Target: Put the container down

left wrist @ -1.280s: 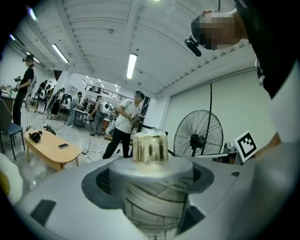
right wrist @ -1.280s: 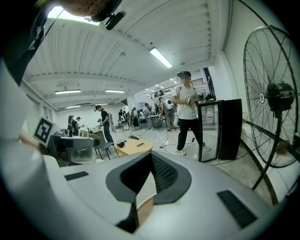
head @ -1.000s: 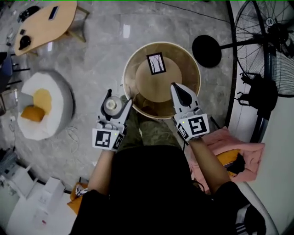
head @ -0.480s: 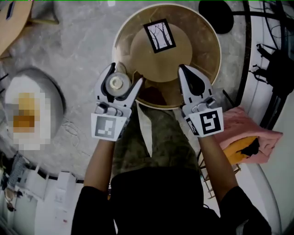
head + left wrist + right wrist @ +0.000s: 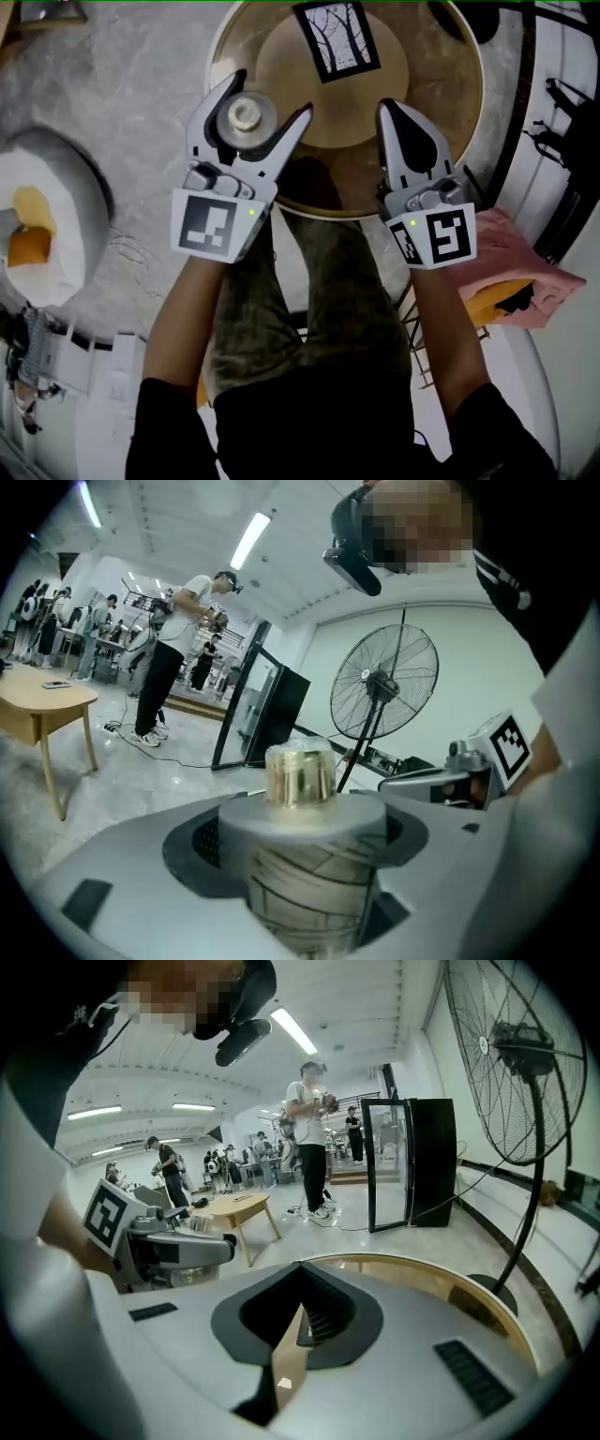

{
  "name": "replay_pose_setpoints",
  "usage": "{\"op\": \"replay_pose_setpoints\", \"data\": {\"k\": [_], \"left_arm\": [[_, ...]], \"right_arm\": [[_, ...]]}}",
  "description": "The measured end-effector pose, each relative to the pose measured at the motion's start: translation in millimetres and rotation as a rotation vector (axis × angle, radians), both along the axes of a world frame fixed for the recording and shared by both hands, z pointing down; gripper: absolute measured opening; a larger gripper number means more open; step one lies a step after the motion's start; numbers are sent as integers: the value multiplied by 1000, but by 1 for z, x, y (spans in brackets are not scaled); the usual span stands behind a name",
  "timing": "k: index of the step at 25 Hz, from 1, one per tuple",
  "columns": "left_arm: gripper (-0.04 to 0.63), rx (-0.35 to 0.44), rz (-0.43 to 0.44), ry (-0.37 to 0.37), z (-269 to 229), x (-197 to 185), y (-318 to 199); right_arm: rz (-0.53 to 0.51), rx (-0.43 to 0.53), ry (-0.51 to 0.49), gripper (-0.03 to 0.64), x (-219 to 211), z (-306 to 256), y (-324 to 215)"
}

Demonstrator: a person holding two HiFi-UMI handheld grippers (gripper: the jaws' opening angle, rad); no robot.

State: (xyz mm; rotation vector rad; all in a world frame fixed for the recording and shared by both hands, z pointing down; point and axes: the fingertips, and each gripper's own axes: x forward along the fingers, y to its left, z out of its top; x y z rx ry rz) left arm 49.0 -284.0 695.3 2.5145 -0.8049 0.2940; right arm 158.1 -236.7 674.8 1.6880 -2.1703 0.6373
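The container [image 5: 247, 114] is a pale patterned cylinder with a gold cap [image 5: 300, 775]. My left gripper [image 5: 267, 98] is shut on it and holds it upright over the near left rim of the round wooden table [image 5: 450, 84]. In the left gripper view the container [image 5: 302, 874] fills the space between the jaws. My right gripper [image 5: 394, 111] is shut with nothing in it and points over the table's near right part. Its jaws [image 5: 300, 1321] meet in a closed point. A card with a tree picture [image 5: 337, 37] lies near the table's middle.
A white round cushion with orange items [image 5: 47, 216] sits on the floor to the left. A pink cloth [image 5: 511, 262] lies at the right. A standing fan [image 5: 511, 1054] and a black cabinet [image 5: 422, 1162] are beyond the table. People stand further off by a wooden table [image 5: 234, 1206].
Both grippers have moved forward, from the table's near rim to over its top. The left one still holds the container. The right stays shut.
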Motion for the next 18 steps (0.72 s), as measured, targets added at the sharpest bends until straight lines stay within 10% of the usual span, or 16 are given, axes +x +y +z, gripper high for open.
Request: {"op": "replay_pose_setpoints", "data": {"k": [18], "left_arm": [[351,146,65,-114,95,56,-7]], "right_arm": [[-11,-45,-13,21,12,80,-3]]}}
